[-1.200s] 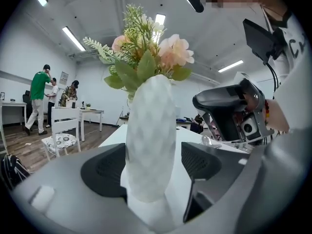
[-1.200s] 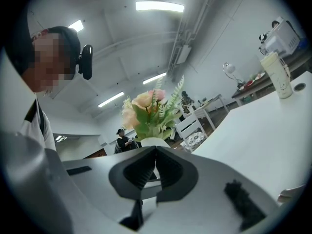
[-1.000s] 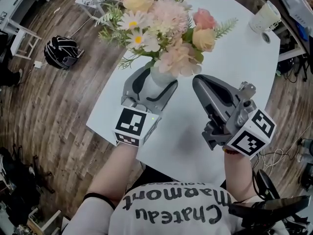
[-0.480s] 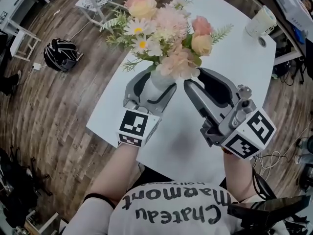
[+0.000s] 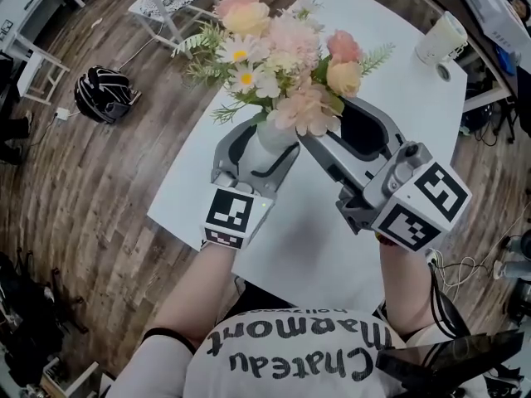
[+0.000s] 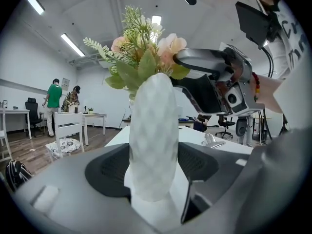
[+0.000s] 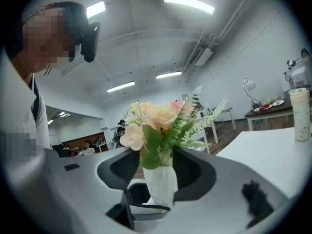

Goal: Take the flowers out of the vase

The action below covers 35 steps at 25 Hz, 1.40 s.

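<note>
Flowers (image 5: 282,56) sit in white vase (image 5: 267,139), upright on white tabletop (image 5: 398,81) near front edge. Left hand-held gripper (image 5: 264,135) clamps vase body, pads on both sides. Right hand-held gripper (image 5: 328,123) is at R, just under blooms, jaws opening; stems & vase neck line up btwn them, pads not touching. White cup (image 5: 441,36) at far corner, well apart.
</note>
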Each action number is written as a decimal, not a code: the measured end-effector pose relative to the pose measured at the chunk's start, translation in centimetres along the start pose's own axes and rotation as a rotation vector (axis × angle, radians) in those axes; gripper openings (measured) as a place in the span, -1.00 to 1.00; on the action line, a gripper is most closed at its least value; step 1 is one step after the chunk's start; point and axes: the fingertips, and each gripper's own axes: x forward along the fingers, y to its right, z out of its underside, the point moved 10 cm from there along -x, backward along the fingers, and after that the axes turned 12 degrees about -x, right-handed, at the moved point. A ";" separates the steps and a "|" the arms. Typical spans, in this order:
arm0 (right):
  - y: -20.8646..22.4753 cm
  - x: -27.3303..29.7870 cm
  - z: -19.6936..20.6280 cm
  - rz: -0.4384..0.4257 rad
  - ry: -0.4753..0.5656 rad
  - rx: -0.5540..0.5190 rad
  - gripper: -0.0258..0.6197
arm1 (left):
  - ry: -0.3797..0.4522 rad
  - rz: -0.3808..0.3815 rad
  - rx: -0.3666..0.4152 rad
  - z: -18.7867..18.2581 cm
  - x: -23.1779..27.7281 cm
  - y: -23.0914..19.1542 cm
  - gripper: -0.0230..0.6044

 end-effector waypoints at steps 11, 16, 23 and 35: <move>1.2 1.6 -1.2 -0.027 -0.034 -0.017 -0.24 | -0.010 0.011 0.025 -0.1 0.5 0.7 0.08; 1.3 2.2 -1.1 -0.050 -0.048 0.016 -0.25 | -0.013 0.027 0.031 0.2 0.2 0.7 0.08; 1.1 2.5 -0.7 -0.044 -0.048 0.062 -0.73 | -0.014 0.046 0.033 0.2 -0.2 0.5 0.07; 0.8 1.6 -3.2 0.001 0.080 0.051 -0.83 | -0.008 0.063 0.033 0.2 0.0 0.3 0.08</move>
